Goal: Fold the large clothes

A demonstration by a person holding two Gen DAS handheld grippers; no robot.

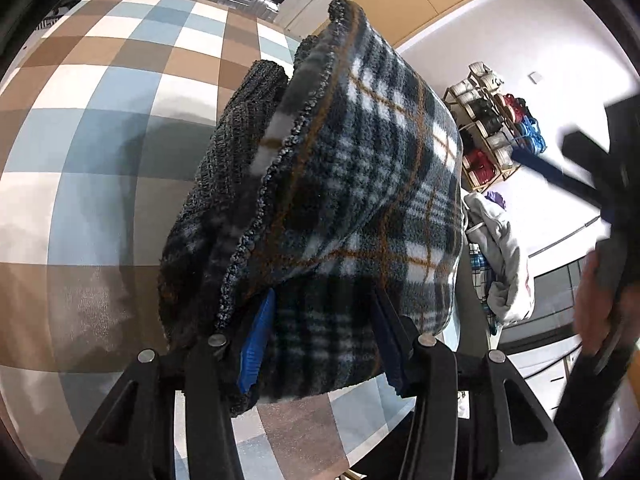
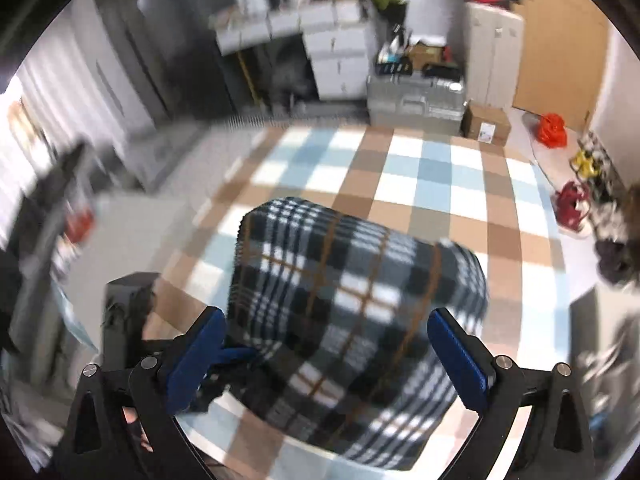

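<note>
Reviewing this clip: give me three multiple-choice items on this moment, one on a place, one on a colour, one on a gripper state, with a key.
1. Where is the folded plaid blanket?
A. between the left gripper's fingers
B. on the shoe rack
C. on the suitcase

2. What colour are the thin lines in the blanket's plaid?
A. green
B. orange-brown
C. pink

3. How does the right gripper stand?
A. shut on the blanket
B. shut on nothing
C. open, pads off the blanket

Key: 1 A, the left gripper has the bundle between its pads; 2 B, thin orange-brown lines cross the dark checks; 3 C, both blue pads stand wide apart of the cloth.
</note>
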